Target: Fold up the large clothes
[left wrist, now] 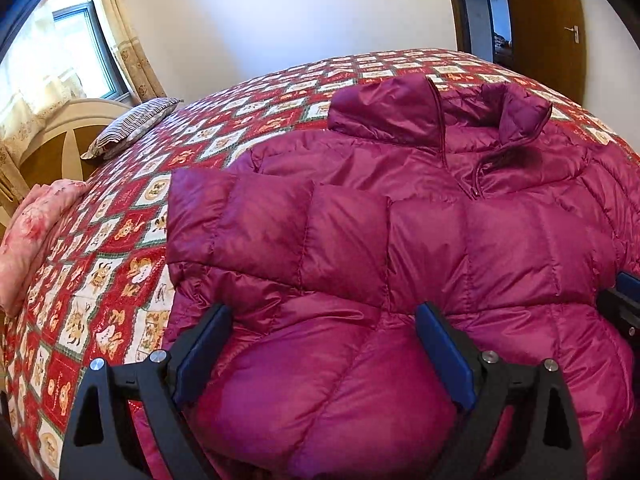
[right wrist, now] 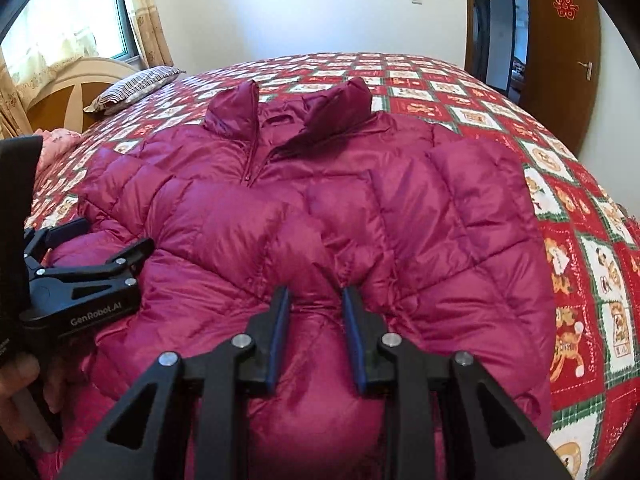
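Left gripper spread wide over puffy jacket hem, nothing pinched. Right gripper narrowly parted, hem bulging between fingers; grip unclear. Jacket flat on bed ahead, collar far end, sleeves folded in. Advice: pinch hem deep, lift both together toward collar. Striped pillow far left, clear.

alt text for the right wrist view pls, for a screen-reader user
A magenta puffer jacket lies front-up on a bed with a red patterned quilt, collar away from the camera and zip partly open. The right gripper is low over its near part, fingers apart; the left gripper is open at the jacket's left edge.
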Action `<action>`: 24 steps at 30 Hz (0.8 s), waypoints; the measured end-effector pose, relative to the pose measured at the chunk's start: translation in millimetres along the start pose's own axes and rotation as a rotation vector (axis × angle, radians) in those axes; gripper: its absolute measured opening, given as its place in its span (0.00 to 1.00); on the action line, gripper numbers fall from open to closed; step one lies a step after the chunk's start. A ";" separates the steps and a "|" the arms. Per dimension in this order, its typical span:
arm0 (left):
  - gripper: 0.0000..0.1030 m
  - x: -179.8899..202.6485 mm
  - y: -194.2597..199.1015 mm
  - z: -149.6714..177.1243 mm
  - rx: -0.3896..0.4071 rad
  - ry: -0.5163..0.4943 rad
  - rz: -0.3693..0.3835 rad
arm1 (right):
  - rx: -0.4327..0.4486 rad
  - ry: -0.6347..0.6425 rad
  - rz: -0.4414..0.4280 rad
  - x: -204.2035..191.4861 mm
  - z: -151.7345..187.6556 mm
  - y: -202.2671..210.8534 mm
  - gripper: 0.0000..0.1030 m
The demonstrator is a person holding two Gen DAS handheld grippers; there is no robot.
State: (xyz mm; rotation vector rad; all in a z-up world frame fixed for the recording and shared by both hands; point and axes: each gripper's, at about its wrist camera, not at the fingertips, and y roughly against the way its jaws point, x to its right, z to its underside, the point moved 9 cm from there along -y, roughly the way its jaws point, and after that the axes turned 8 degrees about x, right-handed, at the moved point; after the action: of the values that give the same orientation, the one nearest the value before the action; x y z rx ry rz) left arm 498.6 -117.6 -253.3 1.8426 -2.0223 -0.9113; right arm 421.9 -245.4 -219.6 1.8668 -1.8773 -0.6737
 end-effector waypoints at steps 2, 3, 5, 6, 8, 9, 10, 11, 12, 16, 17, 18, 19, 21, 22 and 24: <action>0.91 -6.9 11.6 -6.0 -0.001 0.002 -0.023 | -0.003 0.001 -0.006 -0.3 -0.6 2.2 0.29; 0.91 -12.1 18.7 -11.2 0.008 0.012 -0.020 | -0.001 0.005 -0.011 -0.4 -2.5 5.1 0.29; 0.91 -28.5 40.1 -32.2 0.070 0.044 0.004 | 0.049 -0.005 -0.037 2.2 -14.5 22.3 0.29; 0.91 -35.9 44.3 -39.9 0.090 0.050 0.002 | 0.085 -0.013 -0.038 5.1 -22.1 30.7 0.29; 0.91 -57.3 39.9 -56.4 0.097 0.065 -0.033 | 0.151 -0.031 -0.010 15.7 -39.9 45.1 0.29; 0.91 -70.3 28.8 -62.7 0.089 0.085 -0.063 | 0.173 -0.065 0.016 26.5 -51.3 48.2 0.29; 0.91 -77.9 19.5 -65.2 0.077 0.099 -0.079 | 0.182 -0.097 0.048 37.4 -60.2 47.6 0.31; 0.91 -89.5 0.7 -65.5 0.038 0.126 -0.106 | 0.184 -0.112 0.077 44.9 -65.1 45.5 0.34; 0.91 -97.3 -14.2 -64.0 0.008 0.145 -0.128 | 0.186 -0.131 0.124 57.8 -71.4 41.1 0.35; 0.91 -108.1 -59.2 -50.3 -0.074 0.171 -0.170 | 0.137 -0.169 0.152 83.9 -73.0 10.2 0.35; 0.91 -106.0 -68.5 -45.5 -0.095 0.174 -0.166 | 0.114 -0.164 0.162 89.1 -68.3 -0.9 0.35; 0.91 -102.2 -74.0 -40.1 -0.107 0.167 -0.165 | 0.090 -0.161 0.156 91.8 -62.5 -11.8 0.33; 0.91 -97.9 -78.3 -36.0 -0.115 0.150 -0.170 | 0.068 -0.156 0.150 91.5 -57.8 -19.3 0.32; 0.92 -91.7 -81.2 -30.1 -0.110 0.119 -0.183 | 0.038 -0.156 0.148 95.2 -46.8 -29.6 0.32; 0.92 -89.5 -82.0 -28.0 -0.104 0.110 -0.188 | 0.035 -0.162 0.144 95.6 -44.2 -29.9 0.32; 0.92 -88.6 -82.5 -27.7 -0.099 0.106 -0.195 | 0.030 -0.175 0.139 98.4 -41.6 -31.3 0.32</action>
State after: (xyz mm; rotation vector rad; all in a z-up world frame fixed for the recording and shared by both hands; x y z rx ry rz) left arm 595.1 -40.0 -262.0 2.0132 -1.7278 -0.9241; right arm 469.6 -345.4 -209.8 1.7240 -2.1146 -0.7876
